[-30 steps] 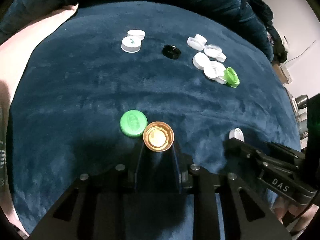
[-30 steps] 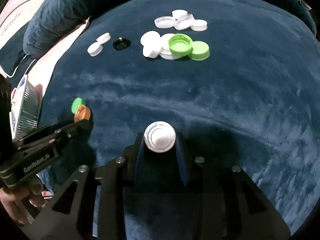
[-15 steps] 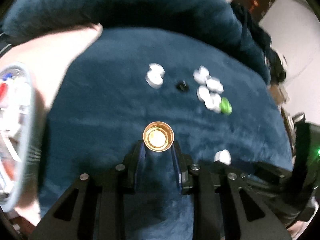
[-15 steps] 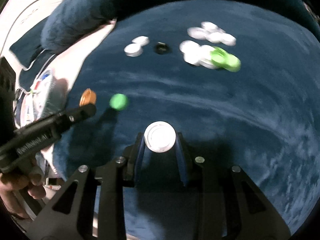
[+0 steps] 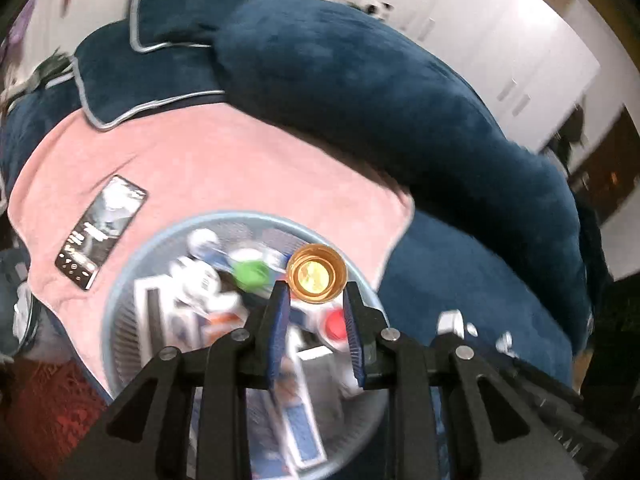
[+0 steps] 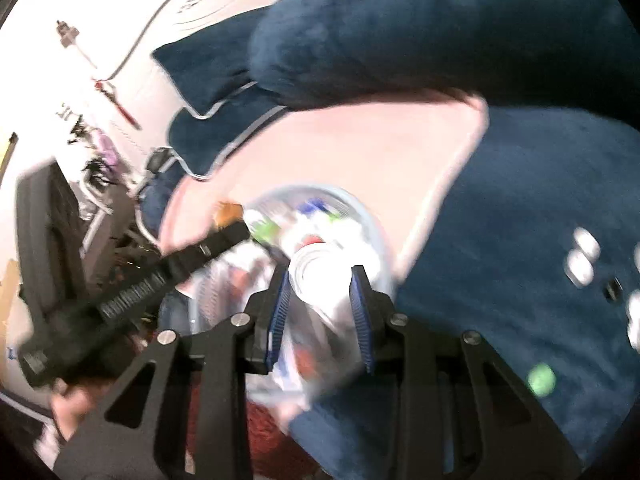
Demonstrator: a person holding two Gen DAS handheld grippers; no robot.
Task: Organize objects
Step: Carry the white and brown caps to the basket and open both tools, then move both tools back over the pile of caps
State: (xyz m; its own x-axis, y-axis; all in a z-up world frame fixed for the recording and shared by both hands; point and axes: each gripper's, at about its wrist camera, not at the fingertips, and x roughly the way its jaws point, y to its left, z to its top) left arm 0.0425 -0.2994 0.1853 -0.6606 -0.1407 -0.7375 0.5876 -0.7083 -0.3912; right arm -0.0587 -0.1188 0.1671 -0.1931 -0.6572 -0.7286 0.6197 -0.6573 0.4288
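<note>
**Both claws are bringing caps over the basket**

Left claw [image 5: 316, 294] is clamping a gold cap [image 5: 317, 274] between its blue pads, with the open side of the cap facing the camera. Right claw [image 6: 320, 284] is clamping a white cap [image 6: 314, 270] in the same way. Below the two caps, a round basket [image 5: 120, 280] is now lying, and it is already holding many other caps, green, red and white, though the blur is hiding the details. The basket is sitting on a pink towel [image 5: 240, 168], and a phone [image 5: 102, 226] is lying on the towel just beside it.

One second ago both claws were over the blue blanket [image 6: 520, 240], near the loose caps; now they are hanging over the basket instead. Several white caps, a black one and a green cap [image 6: 542, 379] are waiting on the blanket, well apart from the basket. I judge that the carrying step is almost finishing, and that releasing both caps into the basket is coming next.
</note>
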